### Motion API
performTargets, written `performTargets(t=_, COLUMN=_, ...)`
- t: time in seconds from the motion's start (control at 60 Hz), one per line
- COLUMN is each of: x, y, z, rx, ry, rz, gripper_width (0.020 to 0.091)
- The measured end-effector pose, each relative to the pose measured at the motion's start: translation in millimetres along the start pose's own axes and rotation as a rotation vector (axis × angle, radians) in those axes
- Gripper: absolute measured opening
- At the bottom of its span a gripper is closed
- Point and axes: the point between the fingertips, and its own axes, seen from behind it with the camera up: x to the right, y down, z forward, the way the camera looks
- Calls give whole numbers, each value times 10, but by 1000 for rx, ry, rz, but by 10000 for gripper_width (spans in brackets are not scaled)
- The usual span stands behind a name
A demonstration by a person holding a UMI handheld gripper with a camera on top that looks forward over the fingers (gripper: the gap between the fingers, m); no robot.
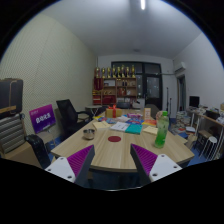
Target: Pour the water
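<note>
Beyond the spread fingers (113,162), a green bottle (161,131) stands on the table (115,152).

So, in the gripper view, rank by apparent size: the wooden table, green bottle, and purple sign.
1. wooden table, by far the largest.
2. purple sign.
3. green bottle.
The sign and bottle stand at different distances, so their order is unsure. The gripper is open and holds nothing.

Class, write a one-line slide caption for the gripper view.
Open gripper held above the near end of a cluttered wooden table, a green bottle standing ahead to the right.
</note>
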Motion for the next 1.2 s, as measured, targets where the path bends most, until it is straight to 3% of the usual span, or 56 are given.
performTargets(t=0.117, x=-137, y=-60, z=95, rx=2, ry=21, rz=6, gripper_width=789)
performTargets(t=0.333, x=223, y=99, z=373, rx=13, ry=48, rz=8, gripper_width=783)
performTargets(t=0.717, x=2178, y=178, z=1450, rx=45, ry=280, rz=-12, gripper_width=785)
performTargets(t=1.05, x=2816, y=61, z=2531, rx=63, ry=345, rz=-16, gripper_width=784)
performTargets(t=1.2, x=3024, y=220, z=2818, rx=15, ry=413, rz=9, gripper_width=756)
